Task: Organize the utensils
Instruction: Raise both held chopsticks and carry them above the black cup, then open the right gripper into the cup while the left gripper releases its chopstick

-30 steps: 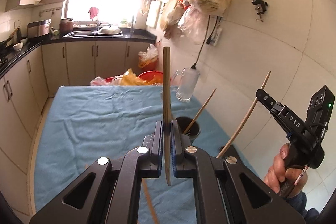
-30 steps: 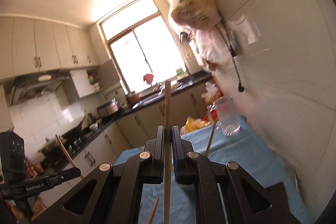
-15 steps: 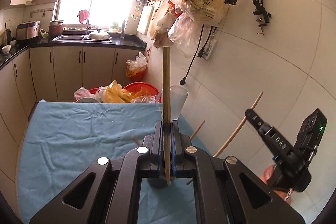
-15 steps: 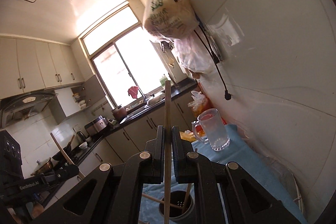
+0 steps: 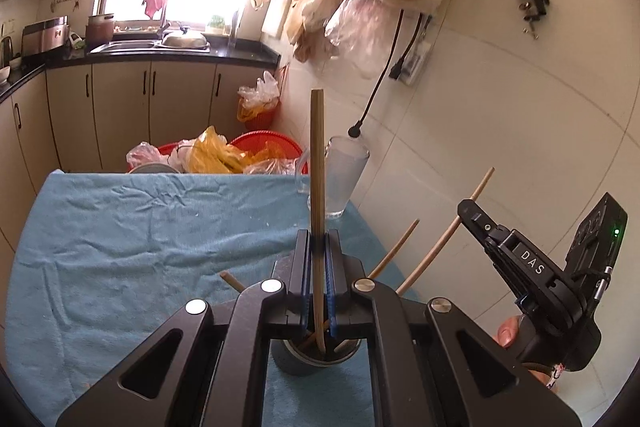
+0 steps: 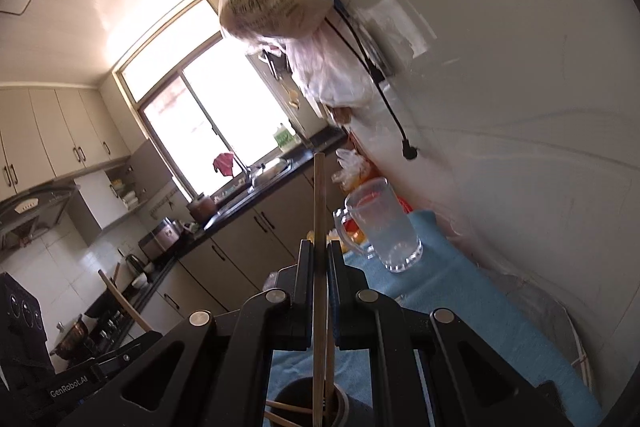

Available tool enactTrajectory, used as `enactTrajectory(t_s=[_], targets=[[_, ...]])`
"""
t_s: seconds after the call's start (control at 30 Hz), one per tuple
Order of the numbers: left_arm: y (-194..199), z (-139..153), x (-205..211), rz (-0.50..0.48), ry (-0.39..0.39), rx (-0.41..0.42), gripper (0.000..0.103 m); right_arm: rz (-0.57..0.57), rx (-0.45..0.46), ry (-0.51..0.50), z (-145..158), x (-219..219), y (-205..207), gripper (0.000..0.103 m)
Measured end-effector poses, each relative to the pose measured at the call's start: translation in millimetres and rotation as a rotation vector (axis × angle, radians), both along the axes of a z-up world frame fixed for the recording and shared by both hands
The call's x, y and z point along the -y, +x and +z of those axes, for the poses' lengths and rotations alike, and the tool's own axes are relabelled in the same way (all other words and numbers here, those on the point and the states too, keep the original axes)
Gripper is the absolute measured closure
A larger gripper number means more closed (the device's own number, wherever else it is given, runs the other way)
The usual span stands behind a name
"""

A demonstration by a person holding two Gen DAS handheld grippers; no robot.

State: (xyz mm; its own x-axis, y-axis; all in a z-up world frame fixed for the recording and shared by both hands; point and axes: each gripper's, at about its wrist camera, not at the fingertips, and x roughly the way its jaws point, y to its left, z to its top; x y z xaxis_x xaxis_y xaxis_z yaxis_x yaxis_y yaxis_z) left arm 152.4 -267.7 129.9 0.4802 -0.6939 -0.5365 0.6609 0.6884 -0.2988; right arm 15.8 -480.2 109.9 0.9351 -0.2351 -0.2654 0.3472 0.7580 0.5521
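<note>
My left gripper (image 5: 318,247) is shut on a wooden chopstick (image 5: 317,163) that stands upright, its lower end reaching into the dark round utensil holder (image 5: 298,363) directly below. My right gripper (image 6: 319,259) is shut on another chopstick (image 6: 319,211), whose lower end dips into the same holder (image 6: 296,399). The right gripper also shows at the right of the left wrist view (image 5: 468,211) with its chopstick (image 5: 448,235) slanting down to the holder. Other chopsticks (image 5: 394,249) lean in the holder.
The table is covered by a blue cloth (image 5: 120,227). A glass mug (image 5: 340,179) stands near the wall at the far right edge. A red basket with plastic bags (image 5: 224,155) sits beyond the table. The tiled wall (image 5: 500,107) is close on the right.
Both grippers have come down over the utensil holder. The lower ends of both held chopsticks now reach into it. The right gripper has tilted further.
</note>
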Motion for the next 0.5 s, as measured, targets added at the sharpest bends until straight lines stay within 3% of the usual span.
enactTrajectory(t_s=[0.37,0.47,0.5], targets=[[5.0,-29.0,4.8,0.016,0.071,-0.01,0.097,0.07,-0.116,0.011,-30.5,-9.0,25.2,0.094],[6.6,-28.3,1.8,0.016,0.064,-0.024,0.094,0.095,-0.133,0.024,-34.3,-9.7,27.1,0.093],[6.0,-26.7,0.1,0.018,0.062,-0.021,0.087,0.093,-0.132,0.02,-33.4,-9.7,25.8,0.092]])
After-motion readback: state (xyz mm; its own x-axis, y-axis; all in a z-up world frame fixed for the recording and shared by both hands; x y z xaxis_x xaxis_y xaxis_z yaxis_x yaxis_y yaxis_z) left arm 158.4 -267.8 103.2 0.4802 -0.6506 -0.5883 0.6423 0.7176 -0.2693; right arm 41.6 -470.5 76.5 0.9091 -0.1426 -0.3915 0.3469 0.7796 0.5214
